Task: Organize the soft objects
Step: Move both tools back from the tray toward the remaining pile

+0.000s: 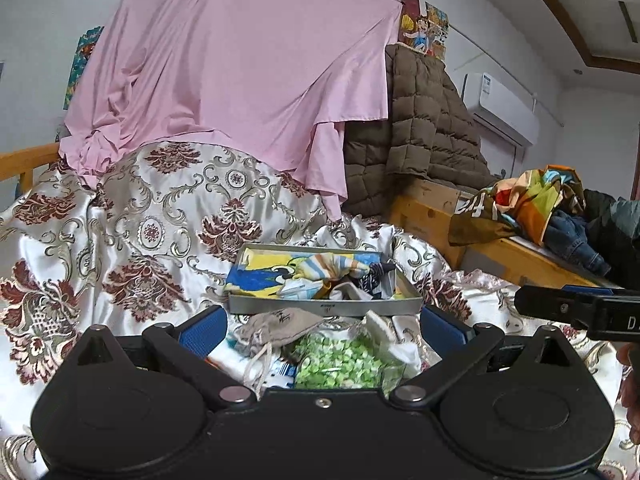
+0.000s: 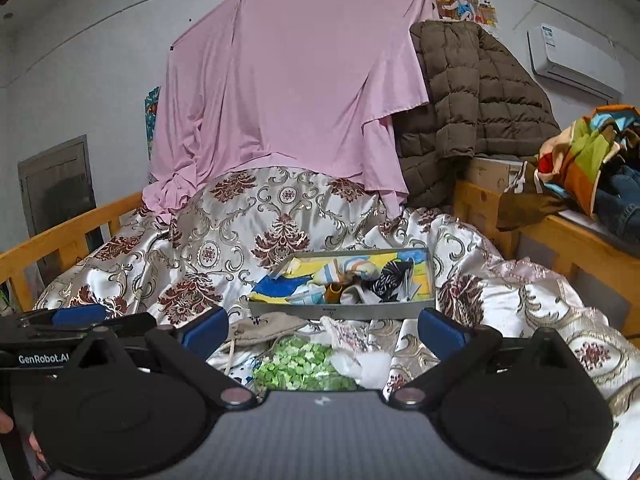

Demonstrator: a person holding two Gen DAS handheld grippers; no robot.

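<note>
A grey tray lies on the patterned satin bedspread and holds a yellow-blue cartoon cloth, striped socks and other small soft items. In front of it lie a grey drawstring pouch, a clear bag of green bits and a white cloth. My left gripper is open, jaws wide apart above these loose items. My right gripper is open over the same pile. Both are empty.
A pink sheet hangs behind the bed. A brown quilted jacket drapes over a box at right. A wooden frame carries colourful clothes and jeans. A wooden rail runs along the left side.
</note>
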